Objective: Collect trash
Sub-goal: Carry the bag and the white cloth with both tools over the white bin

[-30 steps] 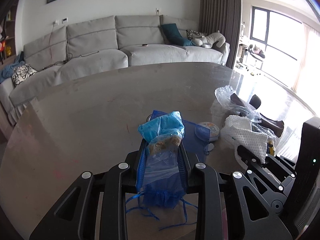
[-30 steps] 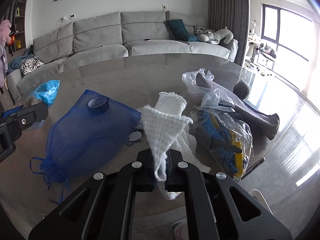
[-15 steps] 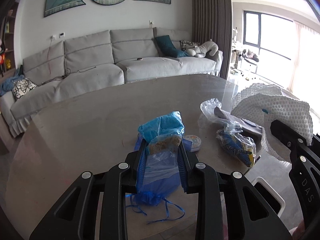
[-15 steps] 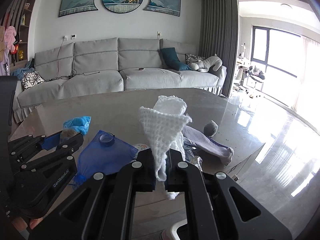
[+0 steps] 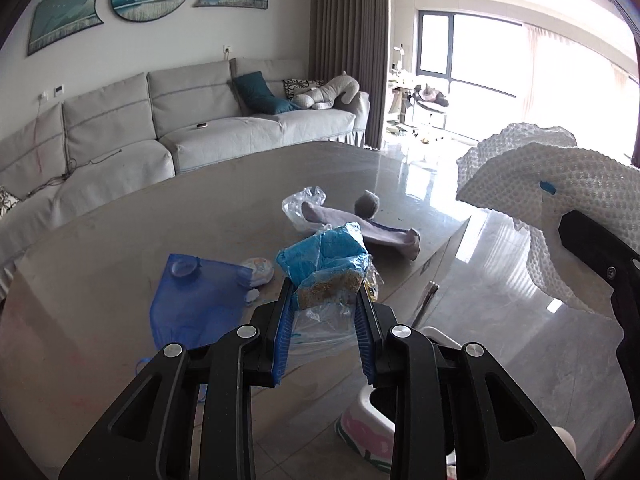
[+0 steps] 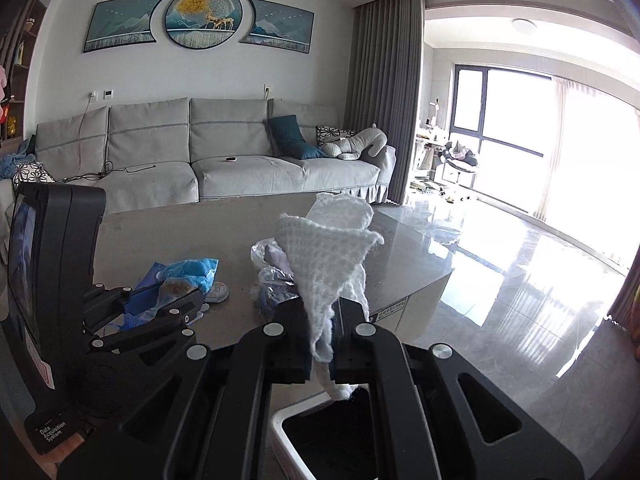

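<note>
Grey and glossy, the stone counter (image 5: 120, 248) stretches toward a pale fabric sofa (image 6: 224, 160) under three teal wall panels, with bright windows on the right.

My left claw (image 5: 325, 292) is closed partway on a crumpled clear plastic bag with a blue top and brownish crumbs inside (image 5: 326, 268); the blue ribbed pads (image 5: 282, 332) press its sides, and the slack film sags between my black arms.

My right claw (image 6: 323, 322) is pinched nearly fully together on a white waffle-knit foam net (image 6: 328, 256). Its soft, dimpled mesh stands up in a folded cone above the jaws, and a frayed tail hangs below them over a white plastic bin with a dark opening (image 6: 316, 436) on the floor.

On the counter lie a flat blue mesh drawstring pouch (image 5: 192, 300), a small round printed lid (image 5: 260, 270) just beside it, and a wrinkled transparent wrapper (image 5: 300, 208) touching a long grey-purple sock-like cloth (image 5: 360, 232). A round grey fuzzy ball (image 5: 367, 205) sits near the cloth. All of these lie well apart from the bin.
</note>
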